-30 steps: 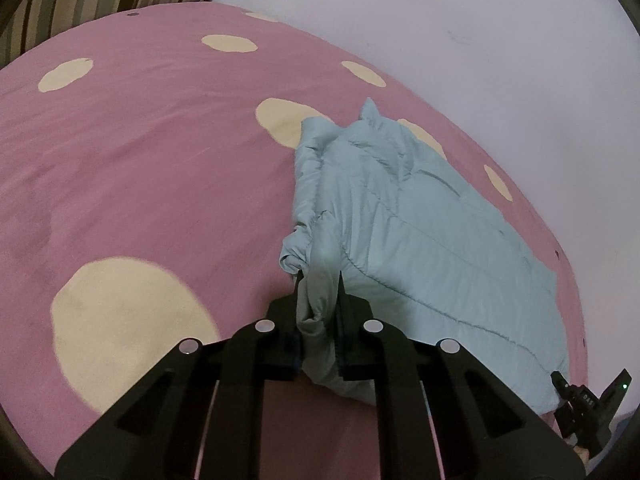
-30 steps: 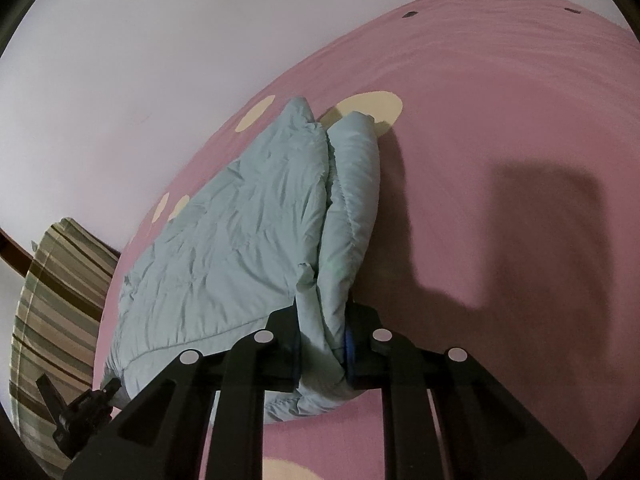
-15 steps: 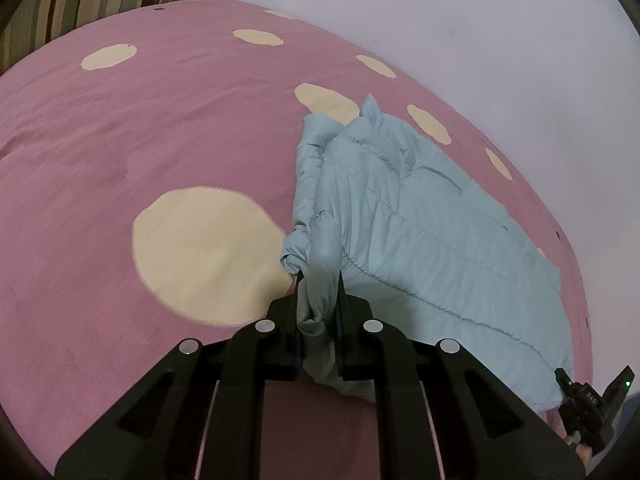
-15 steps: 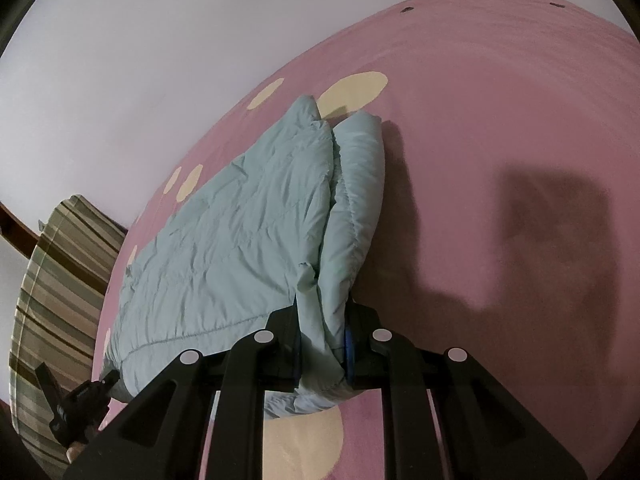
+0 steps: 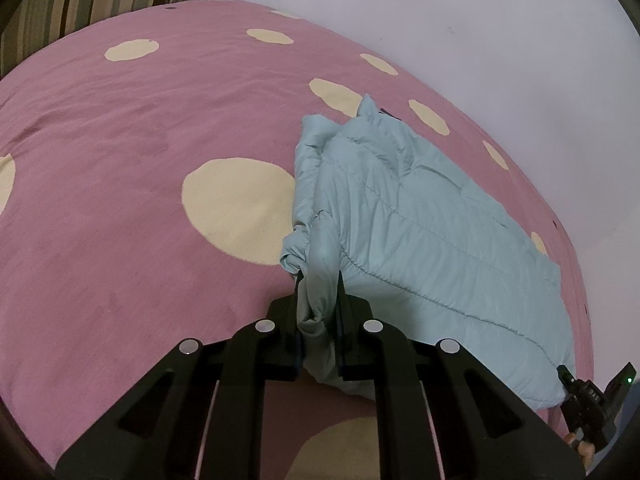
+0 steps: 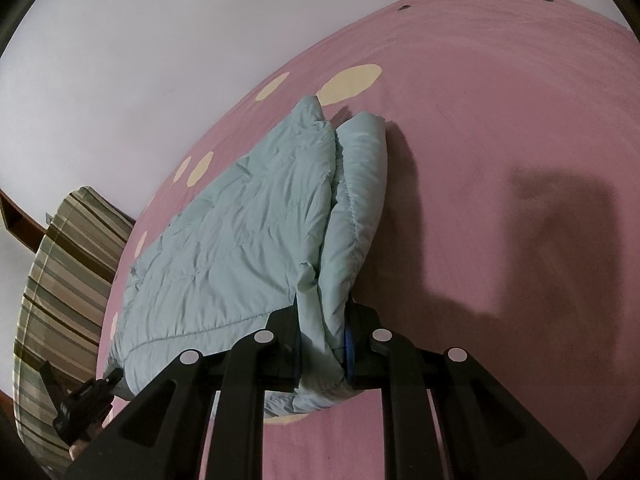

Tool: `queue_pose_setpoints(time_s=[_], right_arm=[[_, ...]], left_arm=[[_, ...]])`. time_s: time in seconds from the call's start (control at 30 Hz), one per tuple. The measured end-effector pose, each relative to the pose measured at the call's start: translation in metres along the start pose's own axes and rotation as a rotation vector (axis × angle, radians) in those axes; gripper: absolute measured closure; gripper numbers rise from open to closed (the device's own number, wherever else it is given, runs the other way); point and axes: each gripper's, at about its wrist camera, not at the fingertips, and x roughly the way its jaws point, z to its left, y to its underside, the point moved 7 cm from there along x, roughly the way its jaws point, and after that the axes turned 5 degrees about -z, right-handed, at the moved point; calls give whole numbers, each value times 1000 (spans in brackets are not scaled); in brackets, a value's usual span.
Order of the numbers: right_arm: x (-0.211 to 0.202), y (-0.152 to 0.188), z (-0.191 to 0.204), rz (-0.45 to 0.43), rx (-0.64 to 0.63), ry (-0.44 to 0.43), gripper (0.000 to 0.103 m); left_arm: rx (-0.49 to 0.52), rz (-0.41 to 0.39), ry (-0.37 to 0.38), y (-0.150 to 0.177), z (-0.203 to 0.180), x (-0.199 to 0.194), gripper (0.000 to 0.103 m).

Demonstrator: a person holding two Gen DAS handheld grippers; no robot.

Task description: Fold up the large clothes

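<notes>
Pale blue-green quilted padded garment (image 5: 420, 232) folded into a long slab, lying on a pink bedspread with large cream oval spots (image 5: 120, 208) near the edge of the bed that runs beside a plain white wall (image 5: 500, 40). Left gripper (image 5: 319, 292), black, two-fingered: jaws clenched on a bunched corner of the garment at its near end, the fabric pinched upright between the pads. Right gripper (image 6: 322, 312), black with blue pads: jaws clenched on the opposite near corner, where several quilted layers stack between the fingers. In the left wrist view the garment stretches away to the right of the grip, one cream spot just beside its left edge. In the right wrist view the folded edge forms a rounded roll on the right, casting a shadow onto the bedspread. Striped green-and-brown pillow (image 6: 64, 280) at one end of the bed. Each gripper appears small at the other view's lower corner.
</notes>
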Motion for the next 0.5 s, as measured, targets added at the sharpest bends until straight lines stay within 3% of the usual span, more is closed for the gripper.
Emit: queue_pose_setpoints(time_s=[0.5], right_arm=[[21, -14, 2, 25, -7, 2, 88]], left_arm=[[14, 21, 2, 21, 11, -17, 92]])
